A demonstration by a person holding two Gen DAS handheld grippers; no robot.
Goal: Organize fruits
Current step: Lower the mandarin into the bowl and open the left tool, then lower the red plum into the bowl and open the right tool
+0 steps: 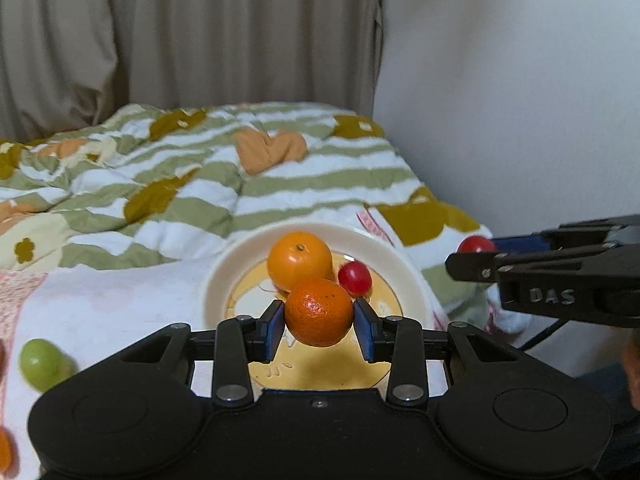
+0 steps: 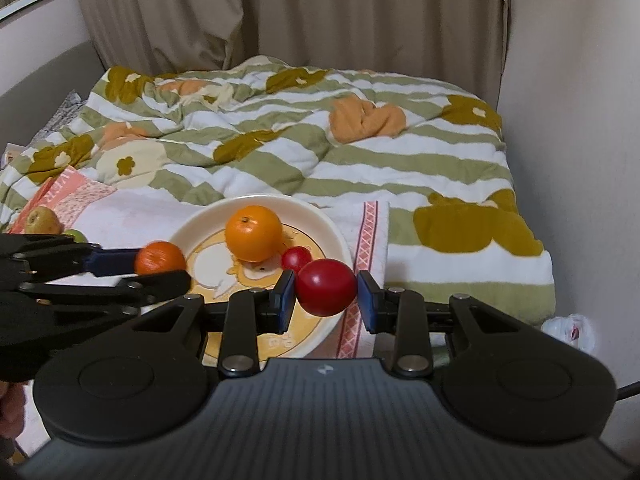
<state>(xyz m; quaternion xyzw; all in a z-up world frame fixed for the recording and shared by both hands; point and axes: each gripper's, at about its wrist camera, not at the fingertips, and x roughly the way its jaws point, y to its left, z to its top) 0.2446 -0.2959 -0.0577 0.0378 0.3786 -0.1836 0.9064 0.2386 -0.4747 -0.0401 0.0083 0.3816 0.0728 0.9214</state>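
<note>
A cream plate (image 1: 216, 280) (image 2: 320, 216) with a yellow picture lies on a white cloth on the bed. On it sit a large orange (image 1: 299, 261) (image 2: 253, 233) and a small red fruit (image 1: 354, 277) (image 2: 295, 257). My left gripper (image 1: 320, 320) (image 2: 162, 266) is shut on a dark orange mandarin (image 1: 319, 312) (image 2: 160, 258) above the plate's near part. My right gripper (image 2: 326, 292) (image 1: 466, 258) is shut on a red fruit (image 2: 326, 286) (image 1: 475, 245), held over the plate's right rim.
A green fruit (image 1: 42, 364) (image 2: 76, 235) and a yellowish pear-like fruit (image 2: 42, 219) lie on the cloth left of the plate. An orange fruit (image 1: 5, 446) shows at the left edge. A striped flowered quilt (image 2: 320, 140) covers the bed; wall to the right, curtain behind.
</note>
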